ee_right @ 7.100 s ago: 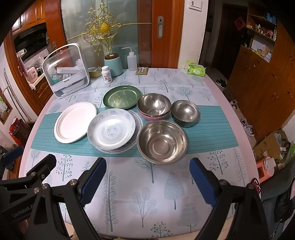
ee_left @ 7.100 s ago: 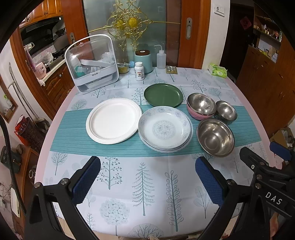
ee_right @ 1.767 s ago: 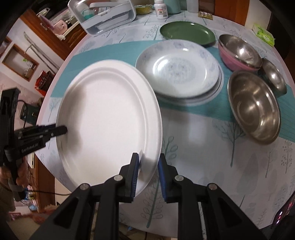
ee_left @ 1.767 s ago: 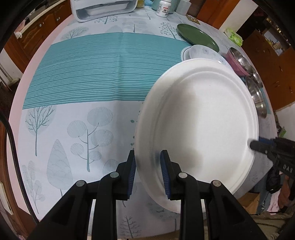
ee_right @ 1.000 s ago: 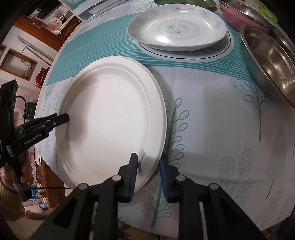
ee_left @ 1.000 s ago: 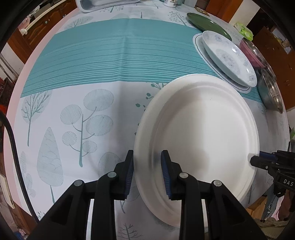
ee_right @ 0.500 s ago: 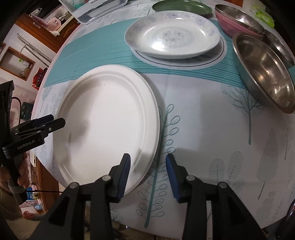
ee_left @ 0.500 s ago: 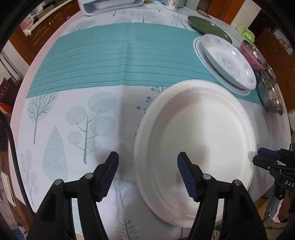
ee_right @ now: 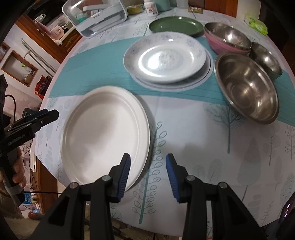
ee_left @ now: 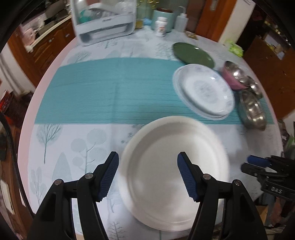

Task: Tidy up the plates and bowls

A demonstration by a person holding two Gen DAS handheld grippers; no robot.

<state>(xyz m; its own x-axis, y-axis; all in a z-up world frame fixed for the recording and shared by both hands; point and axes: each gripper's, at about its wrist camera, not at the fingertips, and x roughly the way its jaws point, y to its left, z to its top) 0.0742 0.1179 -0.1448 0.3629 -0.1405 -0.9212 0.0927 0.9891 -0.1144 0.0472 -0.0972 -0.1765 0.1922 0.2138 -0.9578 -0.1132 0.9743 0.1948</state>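
Left wrist view: white plate [ee_left: 173,175] parked at desk's [ee_left: 77,140] near edge, both tools ( [ee_left: 148,175], [ee_right: 147,175]) wide and empty, could get knocked off by a careless swing.

Left gripper [ee_left: 147,175] fingers apart above the white plate [ee_left: 175,171].

Table: I see a round one under a tree-print cloth [ee_right: 212,133] with a teal band [ee_left: 114,88].
Cabinets: brown wood at my left [ee_left: 46,49] and right [ee_left: 272,61].
Door: orange-brown, behind the table [ee_left: 206,16].
Wall: pale, with a framed niche [ee_right: 19,68].
Floor: cluttered with cables [ee_right: 27,147].
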